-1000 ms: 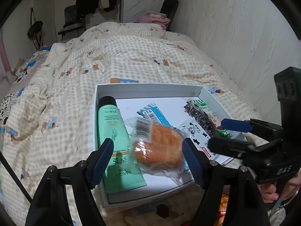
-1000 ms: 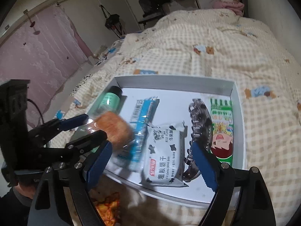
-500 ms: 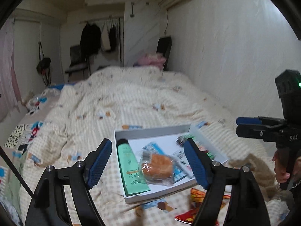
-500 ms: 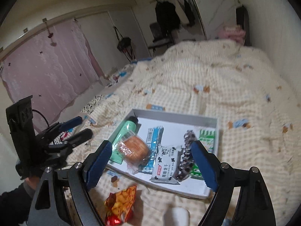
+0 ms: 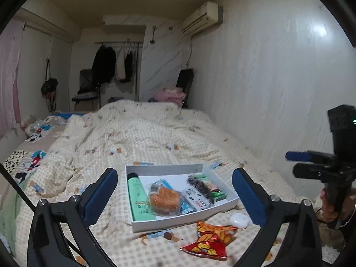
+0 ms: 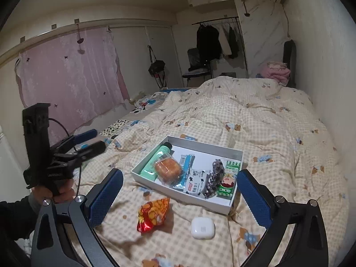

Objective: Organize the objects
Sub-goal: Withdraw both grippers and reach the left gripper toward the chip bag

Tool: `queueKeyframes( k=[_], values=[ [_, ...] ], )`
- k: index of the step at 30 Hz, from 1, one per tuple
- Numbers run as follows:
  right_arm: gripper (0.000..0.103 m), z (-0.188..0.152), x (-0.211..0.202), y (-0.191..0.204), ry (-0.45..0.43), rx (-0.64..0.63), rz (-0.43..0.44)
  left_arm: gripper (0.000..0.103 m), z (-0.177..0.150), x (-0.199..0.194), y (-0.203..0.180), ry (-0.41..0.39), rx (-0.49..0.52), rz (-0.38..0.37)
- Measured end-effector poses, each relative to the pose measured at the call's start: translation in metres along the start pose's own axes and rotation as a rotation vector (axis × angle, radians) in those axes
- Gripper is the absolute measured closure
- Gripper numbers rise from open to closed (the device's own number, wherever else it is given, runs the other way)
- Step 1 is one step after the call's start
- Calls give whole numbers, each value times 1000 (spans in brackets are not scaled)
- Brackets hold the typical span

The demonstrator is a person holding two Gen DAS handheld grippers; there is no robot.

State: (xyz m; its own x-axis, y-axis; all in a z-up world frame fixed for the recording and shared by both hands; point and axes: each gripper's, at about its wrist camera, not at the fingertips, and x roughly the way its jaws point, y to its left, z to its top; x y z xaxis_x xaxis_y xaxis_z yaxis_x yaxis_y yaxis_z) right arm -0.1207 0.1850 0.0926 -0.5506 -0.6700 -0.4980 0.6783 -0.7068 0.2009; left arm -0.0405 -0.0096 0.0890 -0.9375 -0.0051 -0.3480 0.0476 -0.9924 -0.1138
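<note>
Both tools hang above the near end of the bed with nothing between their blue pads: the left tool [image 5: 174, 197] stands with its jaws spread wide, having just been opening, and the right tool [image 6: 180, 197] is likewise spread wide after opening further.

Ahead of and below both tools, the checked quilt [image 5: 138, 133] covers the bed [image 6: 267, 122] from the near edge to the far wall. On it, straight ahead of the left tool's gap and just ahead of the right tool's gap, lies a shallow white box [image 5: 178, 221] [image 6: 178, 194].

Inside the box, a green tube [image 5: 136, 197] [image 6: 155, 161] lies along the wall nearest the left tool's left finger. Just beside it rests a wrapped orange bun [image 5: 164, 200] [image 6: 168, 170], partly over a blue-and-white packet [image 6: 185, 171]. Next come a white biscuit packet [image 6: 197, 182], a dark hair claw [image 5: 201, 188] [image 6: 214, 178] and a green packet [image 6: 229, 178] against the wall nearest the right finger.

Outside the box, between it and the tools, a red snack bag [image 5: 210, 238] [image 6: 153, 213] lies on the quilt, with a small white case [image 5: 239, 220] [image 6: 203, 224] near it, towards the right finger of each tool.

A hand [image 6: 55, 192] grips the left tool's handle at the left edge of the right wrist view.
</note>
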Motion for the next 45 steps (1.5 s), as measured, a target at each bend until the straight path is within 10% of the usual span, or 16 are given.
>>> queueKeyframes(
  k=[19, 35, 45],
  values=[
    [0, -80, 31, -11, 119, 81, -100, 0, -58, 6, -26, 99, 87, -55],
    [0, -97, 26, 8, 60, 11, -77, 0, -94, 30, -24, 248, 105, 136],
    [0, -97, 27, 6, 57, 24, -76, 4, -102, 38, -21, 318, 86, 113]
  ],
)
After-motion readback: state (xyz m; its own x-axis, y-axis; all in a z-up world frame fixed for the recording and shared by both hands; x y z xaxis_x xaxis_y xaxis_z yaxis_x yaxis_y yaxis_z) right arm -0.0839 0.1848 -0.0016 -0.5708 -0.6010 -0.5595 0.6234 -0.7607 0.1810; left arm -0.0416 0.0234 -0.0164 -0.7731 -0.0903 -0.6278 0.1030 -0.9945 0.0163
